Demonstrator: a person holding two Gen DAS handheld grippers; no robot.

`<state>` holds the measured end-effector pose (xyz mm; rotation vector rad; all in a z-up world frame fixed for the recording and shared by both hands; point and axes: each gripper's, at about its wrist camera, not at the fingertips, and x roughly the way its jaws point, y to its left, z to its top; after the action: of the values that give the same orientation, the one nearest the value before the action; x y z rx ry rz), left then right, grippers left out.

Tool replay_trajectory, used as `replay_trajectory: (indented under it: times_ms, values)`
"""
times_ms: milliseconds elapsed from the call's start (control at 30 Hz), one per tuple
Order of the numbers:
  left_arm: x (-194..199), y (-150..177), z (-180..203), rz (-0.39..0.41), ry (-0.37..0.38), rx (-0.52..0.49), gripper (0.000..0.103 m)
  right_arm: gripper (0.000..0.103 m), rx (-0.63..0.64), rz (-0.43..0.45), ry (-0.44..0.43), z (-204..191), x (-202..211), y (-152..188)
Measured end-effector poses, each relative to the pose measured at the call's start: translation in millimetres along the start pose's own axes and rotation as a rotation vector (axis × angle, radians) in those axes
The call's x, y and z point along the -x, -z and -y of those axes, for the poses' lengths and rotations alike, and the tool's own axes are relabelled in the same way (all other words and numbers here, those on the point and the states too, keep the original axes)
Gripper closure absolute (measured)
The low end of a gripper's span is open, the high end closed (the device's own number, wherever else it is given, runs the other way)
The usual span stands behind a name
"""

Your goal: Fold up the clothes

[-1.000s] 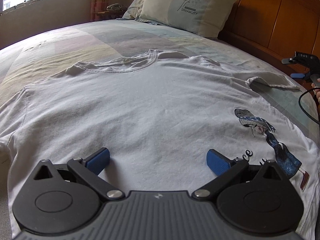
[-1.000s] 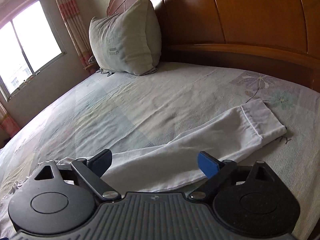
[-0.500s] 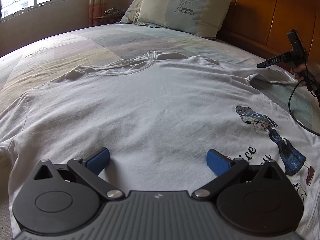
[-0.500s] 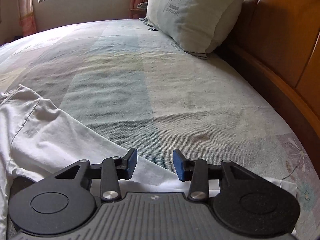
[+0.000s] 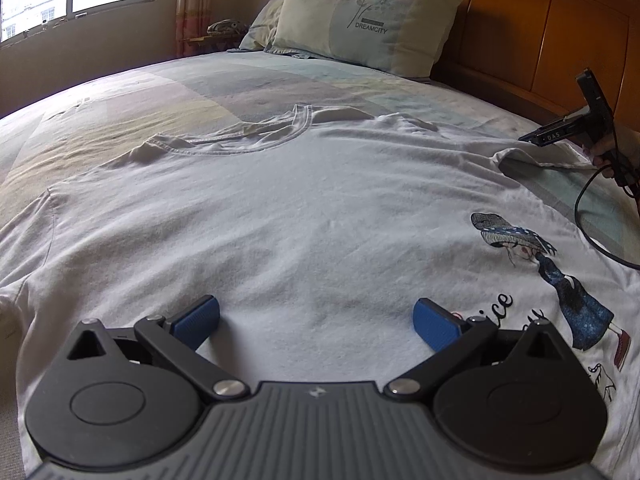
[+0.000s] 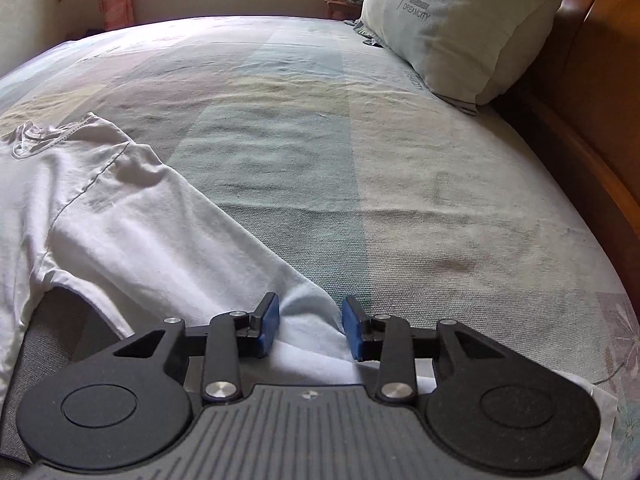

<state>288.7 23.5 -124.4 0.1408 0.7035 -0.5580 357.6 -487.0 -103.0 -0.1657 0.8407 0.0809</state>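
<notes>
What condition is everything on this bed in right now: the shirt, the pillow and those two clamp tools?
White printed T-shirt: spread flat, unfolded.
Long white sleeve: stretched out, lying between the right fingers.
Left gripper: wide open, empty.
Right gripper: closing over the sleeve, not yet pinching.
Pale pillow: propped against the headboard.

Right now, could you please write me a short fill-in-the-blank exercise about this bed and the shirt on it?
1. The white T-shirt lies spread on the ____.
2. The pillow bears the word ____.
3. The fabric between the right gripper pads belongs to the shirt's ____.
4. The left gripper stands ____ over the shirt.

Missing words: bed; DREAMCITY; sleeve; open
</notes>
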Motion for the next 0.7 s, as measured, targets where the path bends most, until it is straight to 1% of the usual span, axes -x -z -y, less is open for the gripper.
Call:
replay_trajectory:
  times_ms: [33,67,100,133,233,267,300,333,367,400,467,500,533,600,667,700]
  values:
    - [-0.1,0.0,0.0,0.000,0.000,0.000,0.001,0.086,0.016,-0.002,0.016,-4.8,0.3,-1.3]
    - [-0.1,0.1,0.0,0.001,0.000,0.000,0.001,0.094,0.032,-0.005,0.038,-7.9,-1.1,-4.8]
    - [-0.2,0.0,0.0,0.001,0.000,0.000,0.001,0.097,0.047,-0.008,0.060,-11.0,-2.5,-8.4]
    - [-0.5,0.0,0.4,0.001,-0.001,-0.001,0.001,0.098,0.063,-0.010,0.082,-14.1,-3.9,-12.0]
    - [-0.6,0.3,0.5,0.001,-0.001,-0.001,0.001,0.100,0.015,0.024,0.196,-7.5,-16.8,-27.3]
    - [-0.6,0.3,0.6,0.001,-0.001,-0.001,0.001,0.100,-0.009,0.008,0.221,-3.7,-23.2,-30.6]
    - [-0.6,0.4,0.4,0.002,0.000,-0.001,0.001,0.099,-0.042,0.002,0.229,0.7,-25.0,-31.7]
    - [-0.6,0.4,0.0,0.002,0.001,0.000,0.001,0.099,-0.067,0.016,0.231,3.7,-21.6,-31.3]
    - [-0.4,0.5,-0.3,0.003,0.002,0.000,0.001,0.099,-0.111,0.062,0.218,8.7,-8.5,-27.9]
    - [-0.3,0.7,-0.5,0.003,0.003,0.000,0.001,0.094,-0.163,0.084,0.219,14.7,5.5,-21.6]
    - [0.1,0.9,-0.8,0.005,0.003,0.001,0.001,0.089,-0.268,0.129,0.222,26.7,33.4,-9.0]
    - [0.2,1.0,-0.9,0.005,0.004,0.001,0.001,0.082,-0.344,0.126,0.225,36.0,45.4,2.2]
    - [0.3,1.0,-1.0,0.005,0.004,0.001,0.001,0.080,-0.420,0.122,0.228,45.3,57.4,13.4]
    - [0.2,1.0,-1.0,0.005,0.004,0.001,0.001,0.079,-0.586,0.125,0.223,65.2,80.0,42.7]
    - [-0.2,0.8,-0.7,0.005,0.003,0.000,0.001,0.070,-0.751,0.136,0.207,80.8,98.7,74.9]
    - [-0.4,0.8,-0.6,0.005,0.003,0.000,0.001,0.061,-0.864,0.144,0.187,89.3,106.7,97.5]
